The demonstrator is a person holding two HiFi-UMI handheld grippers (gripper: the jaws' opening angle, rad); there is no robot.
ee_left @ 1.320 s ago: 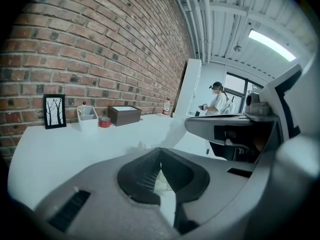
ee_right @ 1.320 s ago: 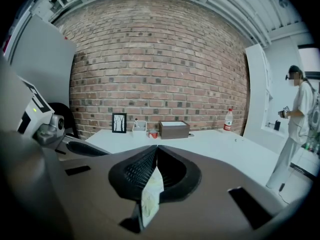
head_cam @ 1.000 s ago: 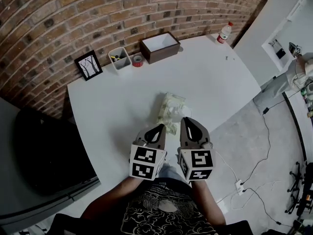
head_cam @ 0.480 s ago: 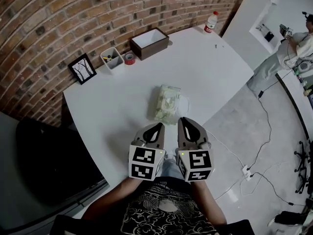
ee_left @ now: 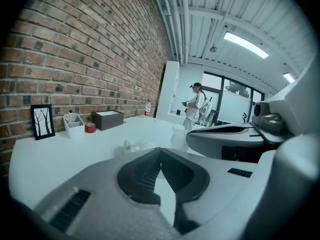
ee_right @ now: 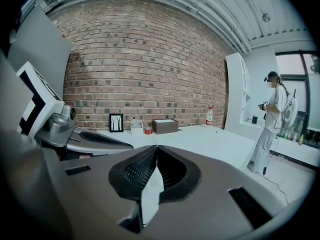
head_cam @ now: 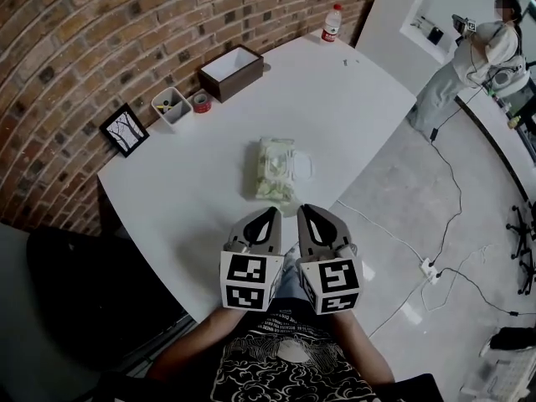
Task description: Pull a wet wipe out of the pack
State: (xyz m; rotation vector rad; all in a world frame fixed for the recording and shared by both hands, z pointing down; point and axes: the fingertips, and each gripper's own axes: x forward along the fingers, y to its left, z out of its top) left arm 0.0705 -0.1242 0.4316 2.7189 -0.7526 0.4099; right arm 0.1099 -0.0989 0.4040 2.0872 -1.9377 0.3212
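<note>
The wet wipe pack point(head_cam: 275, 167), pale green with a clear film top, lies flat on the white table point(head_cam: 352, 99) near its front edge. My left gripper point(head_cam: 270, 213) and right gripper point(head_cam: 303, 209) hover side by side just short of the pack, close to my body and over the table edge. Both are shut with nothing between their jaws. In the left gripper view the pack point(ee_left: 135, 145) lies a little beyond the closed left gripper point(ee_left: 160, 149). In the right gripper view the shut right gripper point(ee_right: 156, 148) points toward the brick wall, and the pack is hidden.
Along the brick wall stand a framed tree picture point(head_cam: 124, 130), a white bin point(head_cam: 172, 107), a red tape roll point(head_cam: 201, 101), a dark box point(head_cam: 232, 69) and a bottle point(head_cam: 332, 22). A person point(head_cam: 469, 57) stands far right. Cables and a power strip point(head_cam: 429, 270) lie on the floor.
The head view has swung, so the table and pack sit further up and left in the picture, and the person at right shows more. Both grippers stay shut, side by side.
</note>
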